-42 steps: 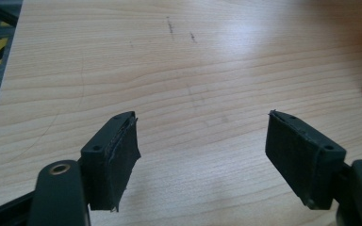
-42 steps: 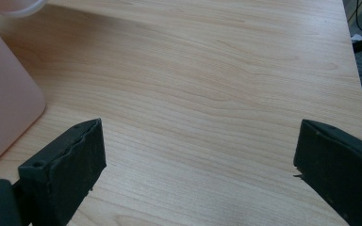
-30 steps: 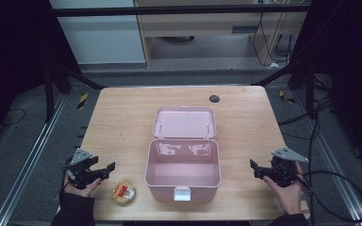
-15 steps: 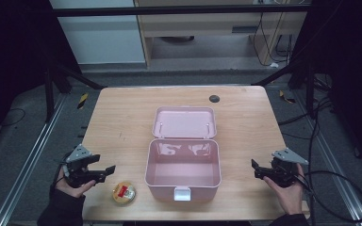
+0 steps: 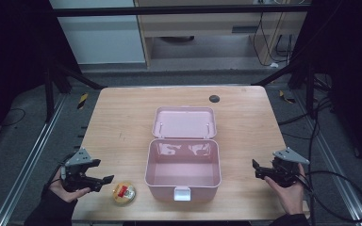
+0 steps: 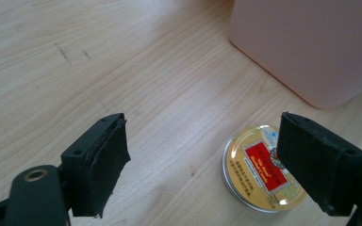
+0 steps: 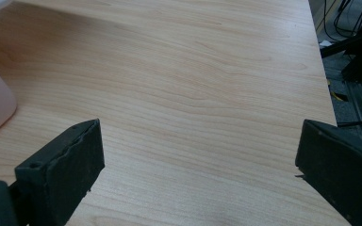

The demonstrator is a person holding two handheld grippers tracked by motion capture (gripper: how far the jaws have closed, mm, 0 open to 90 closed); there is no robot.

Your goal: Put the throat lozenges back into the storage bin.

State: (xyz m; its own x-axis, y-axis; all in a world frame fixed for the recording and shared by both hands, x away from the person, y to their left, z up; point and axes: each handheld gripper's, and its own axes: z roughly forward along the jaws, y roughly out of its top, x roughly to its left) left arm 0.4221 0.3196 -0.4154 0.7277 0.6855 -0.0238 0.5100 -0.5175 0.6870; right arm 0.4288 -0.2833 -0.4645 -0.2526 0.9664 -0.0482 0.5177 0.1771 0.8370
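Left gripper [image 5: 104, 180] hangs spread wide beside the round tin [image 5: 124, 193], lower left on the tabletop [image 5: 122, 122]; I haven't grasped it, and the pink box [image 5: 183, 165] waits empty; right gripper [image 5: 256, 167] idles, spread too

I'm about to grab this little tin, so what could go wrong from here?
The round tin lies flat and low, so the left gripper fingers may scrape the table or skid off its rim. It also sits close to the pink box, which a wide swing could nudge.

Tin [image 5: 124, 192] just left of open box [image 5: 183, 165]
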